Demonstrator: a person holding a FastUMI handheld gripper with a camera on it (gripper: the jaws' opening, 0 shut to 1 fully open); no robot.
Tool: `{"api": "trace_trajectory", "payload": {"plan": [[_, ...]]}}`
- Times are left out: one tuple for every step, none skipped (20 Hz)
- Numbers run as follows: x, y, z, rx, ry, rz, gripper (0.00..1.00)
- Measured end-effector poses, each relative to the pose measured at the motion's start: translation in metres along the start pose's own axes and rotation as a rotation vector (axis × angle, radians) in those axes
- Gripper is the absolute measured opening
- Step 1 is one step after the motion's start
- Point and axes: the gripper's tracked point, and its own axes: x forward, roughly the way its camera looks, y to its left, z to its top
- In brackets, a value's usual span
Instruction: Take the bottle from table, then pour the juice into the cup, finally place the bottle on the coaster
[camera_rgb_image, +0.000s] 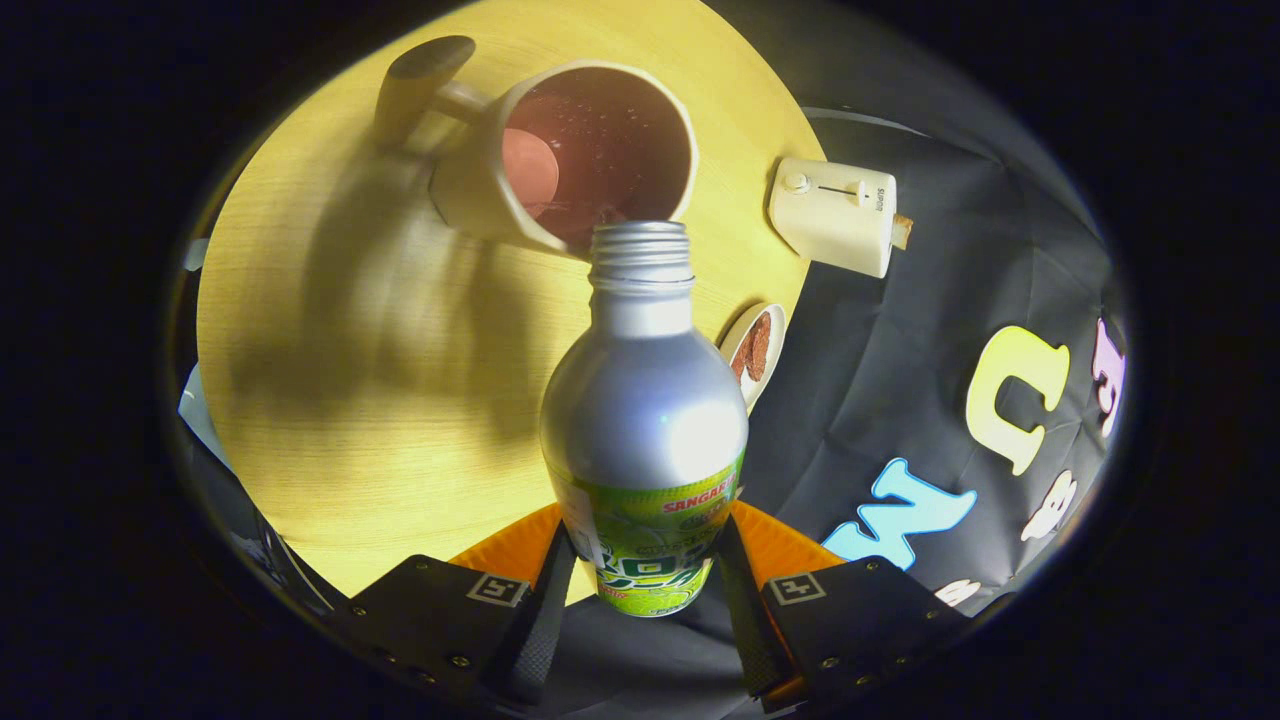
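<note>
A silver metal bottle with a green label sits between my fingers, and my gripper is shut on its lower body. The bottle is tipped forward, its uncapped threaded neck right at the rim of a cream cup with a handle. Dark reddish liquid with bubbles lies inside the cup. The cup stands on a round yellow wooden table. A small round coaster with a brown centre lies at the table's edge, just right of the bottle's shoulder and partly hidden by it.
A cream box-shaped device with a dial stands at the table's edge, beyond the coaster and right of the cup. Black cloth hangs past the table on that side. The cup and bottle cast wide shadows over the tabletop.
</note>
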Motion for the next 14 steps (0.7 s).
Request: {"api": "trace_trajectory", "payload": {"plan": [[-0.0012,0.0008,0.0009,-0.002,0.000,0.002,0.72],[-0.0011,0.0023,0.0010,-0.004,0.000,0.007,0.72],[-0.0014,0.0028,0.0012,-0.006,0.000,0.009,0.72],[-0.0011,0.0035,0.0009,-0.009,0.002,0.011,0.72],[-0.0005,0.0034,0.0004,-0.009,0.007,0.015,0.72],[0.0001,0.0032,0.0000,-0.009,0.009,0.018,0.72],[0.0003,0.0022,-0.0004,-0.010,0.008,0.017,0.72],[-0.0009,0.0020,0.0006,-0.013,0.008,0.016,0.72],[-0.0014,0.0013,0.0009,-0.014,0.009,0.015,0.72],[-0.0008,0.0010,0.0006,-0.016,0.011,0.015,0.72],[-0.0008,-0.0005,0.0007,-0.019,0.012,0.014,0.72],[-0.0002,-0.0009,0.0009,-0.024,0.014,0.014,0.72],[-0.0004,-0.0021,0.0010,-0.029,0.015,0.013,0.72],[-0.0002,-0.0031,0.0015,-0.035,0.017,0.014,0.72]]}}
